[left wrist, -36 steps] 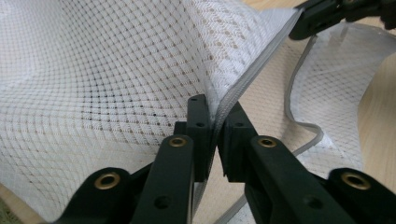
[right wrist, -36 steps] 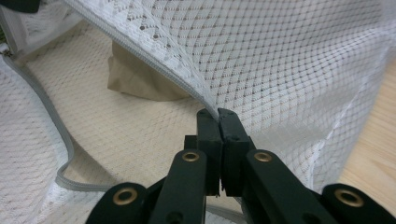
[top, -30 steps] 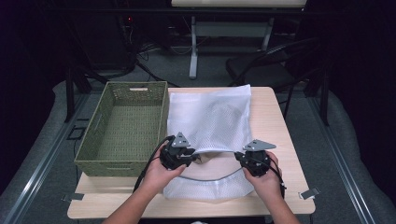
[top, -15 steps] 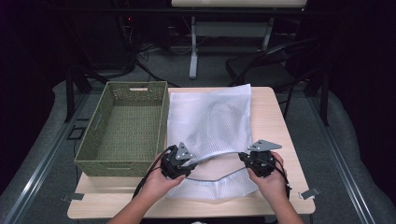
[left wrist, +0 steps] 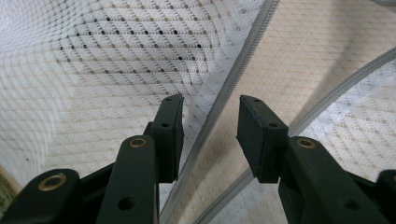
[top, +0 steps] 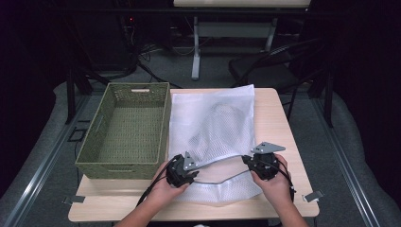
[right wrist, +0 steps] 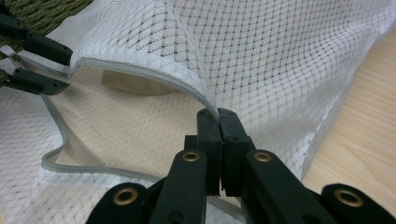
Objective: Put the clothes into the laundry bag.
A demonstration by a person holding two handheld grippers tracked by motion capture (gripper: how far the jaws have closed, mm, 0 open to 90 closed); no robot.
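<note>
light wooden table (top: 279,127), on it a green woven basket (top: 126,127) beside a white mesh bag (top: 213,123)

The white mesh laundry bag (top: 215,132) lies flat on the table, its far end reaching the back edge. Its zippered mouth (grey zipper tape (left wrist: 219,100) along both lips) gapes at the near end, the upper lip lifted clear of the lower.

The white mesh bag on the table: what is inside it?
Through the open zip of the white mesh bag, a pale cloth-like lump shows inside. In the high view a rounded bulge lifts the mesh; what it is stays covered.
</note>
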